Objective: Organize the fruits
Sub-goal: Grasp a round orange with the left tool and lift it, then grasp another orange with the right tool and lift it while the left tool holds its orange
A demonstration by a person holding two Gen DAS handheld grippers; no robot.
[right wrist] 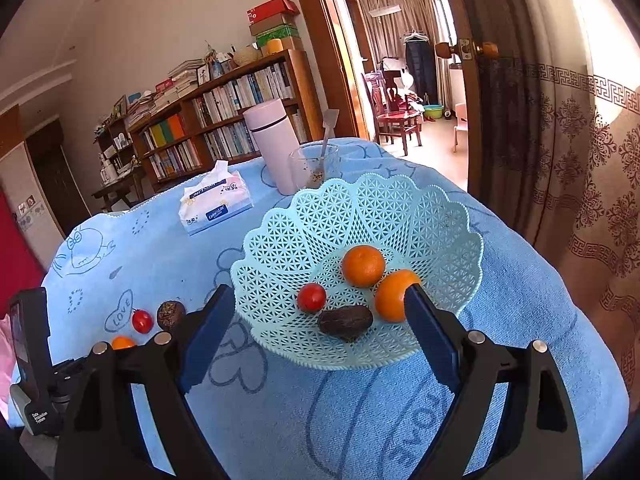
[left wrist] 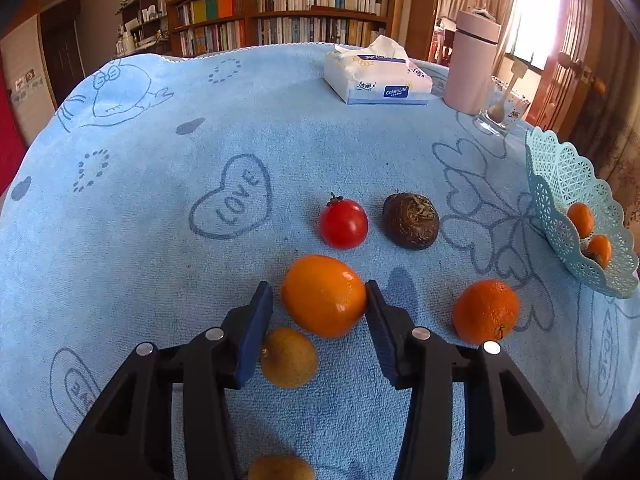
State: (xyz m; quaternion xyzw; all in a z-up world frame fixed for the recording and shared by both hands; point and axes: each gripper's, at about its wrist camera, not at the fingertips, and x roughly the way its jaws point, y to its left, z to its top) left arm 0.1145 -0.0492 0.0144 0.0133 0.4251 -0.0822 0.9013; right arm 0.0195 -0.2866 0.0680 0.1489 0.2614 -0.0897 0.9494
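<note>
The left gripper (left wrist: 319,300) reaches forward low over the blue towel (left wrist: 160,280), its jaws spread wide on either side of a large orange (left wrist: 324,296). The right pad looks to be touching the fruit's side, while the left pad stands just clear of it, so nothing is clamped. Nearer the camera, a kiwi (left wrist: 289,358) lies between the fingers, and a second kiwi (left wrist: 280,468) shows at the bottom edge. Beyond the large orange sit a cherry tomato (left wrist: 343,224) and, just right of it, a dark brown fruit (left wrist: 411,221). A mandarin (left wrist: 486,311) rests to the right, near the basket (left wrist: 560,176).

The right gripper (right wrist: 320,312) hovers in front of the basket's (right wrist: 304,232) near rim, tilted down toward it, with jaws released and holding nothing. Inside the basket lie two mandarins (right wrist: 363,265), a small tomato (right wrist: 311,297) and a dark fruit (right wrist: 345,322). At the far side stand a tissue pack (right wrist: 216,204), a pink flask (right wrist: 272,148) and a glass (right wrist: 312,164).
</note>
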